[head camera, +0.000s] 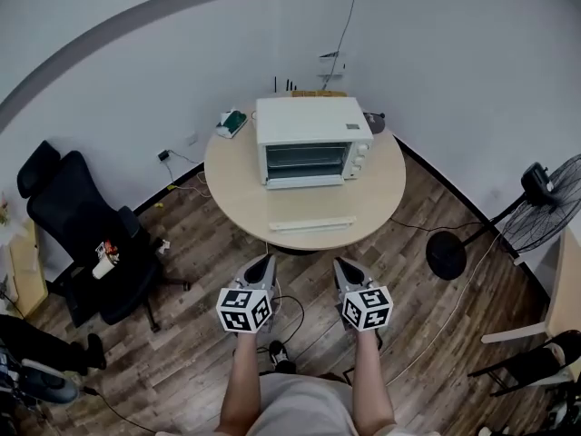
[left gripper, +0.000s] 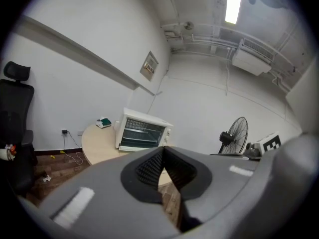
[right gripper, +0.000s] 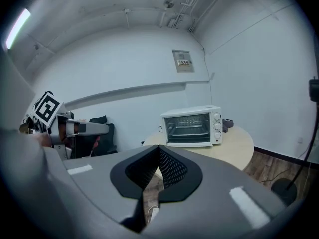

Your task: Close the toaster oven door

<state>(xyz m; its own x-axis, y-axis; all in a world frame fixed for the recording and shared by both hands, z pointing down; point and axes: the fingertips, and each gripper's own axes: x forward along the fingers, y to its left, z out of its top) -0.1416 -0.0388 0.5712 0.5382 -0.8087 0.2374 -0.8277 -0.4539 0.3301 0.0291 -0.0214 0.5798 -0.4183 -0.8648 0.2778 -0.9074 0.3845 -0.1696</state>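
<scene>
A white toaster oven (head camera: pixel 309 139) stands at the back of a round beige table (head camera: pixel 236 184). Its racks show through the front. A pale bar (head camera: pixel 313 223) lies on the table in front of it, which looks like the handle edge of the door (head camera: pixel 310 205) folded down flat. Both grippers hang over the wood floor short of the table's near edge, pointing at the oven. My left gripper (head camera: pixel 263 260) is shut and holds nothing; my right gripper (head camera: pixel 340 263) is the same. The oven (left gripper: pixel 142 132) sits far beyond the left gripper (left gripper: pixel 163 148), and the oven (right gripper: pixel 193 126) is equally far from the right gripper (right gripper: pixel 158 148).
A black office chair (head camera: pixel 73 234) stands at the left and a floor fan (head camera: pixel 545 203) at the right. A green and white object (head camera: pixel 231 123) and a dark object (head camera: pixel 374 121) lie on the table beside the oven. Cables run over the floor.
</scene>
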